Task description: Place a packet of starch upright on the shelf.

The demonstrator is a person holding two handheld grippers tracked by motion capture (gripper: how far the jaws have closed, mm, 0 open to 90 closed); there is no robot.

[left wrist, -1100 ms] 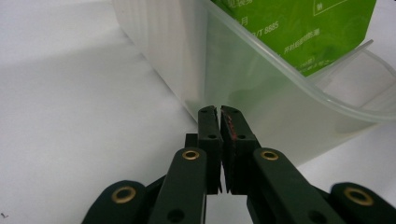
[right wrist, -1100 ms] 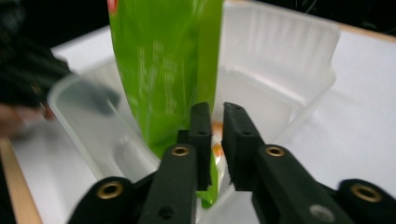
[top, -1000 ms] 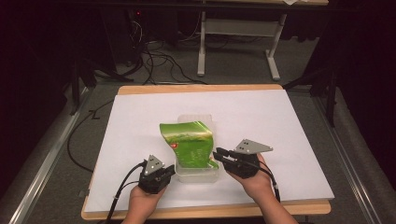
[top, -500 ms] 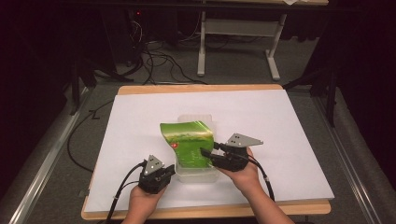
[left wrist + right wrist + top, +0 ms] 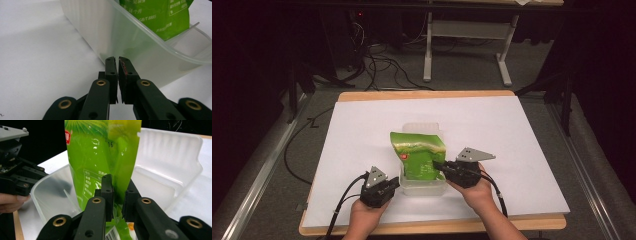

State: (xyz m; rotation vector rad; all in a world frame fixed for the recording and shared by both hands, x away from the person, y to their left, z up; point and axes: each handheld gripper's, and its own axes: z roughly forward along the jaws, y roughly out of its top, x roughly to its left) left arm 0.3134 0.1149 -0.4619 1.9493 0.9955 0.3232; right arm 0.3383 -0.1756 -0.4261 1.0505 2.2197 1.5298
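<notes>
With the left gripper [image 5: 118, 60] closed on nothing beside the clear tub [image 5: 424, 186] and the right gripper [image 5: 117, 185], its jaws just closing, pinching the green bag [image 5: 418, 154] standing in that tub, a thin grip could let the bag slip

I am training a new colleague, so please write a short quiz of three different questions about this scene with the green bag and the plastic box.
1. True or false: the green bag stands inside the clear plastic box.
2. Which gripper has its jaws closed on the bag? A) left gripper B) right gripper
3. Fill in: the left gripper's jaws are ___, with nothing between them, beside the box wall.

Key
1. True.
2. B; its jaws have just been closing, with the bag's edge between them.
3. Shut.
</notes>
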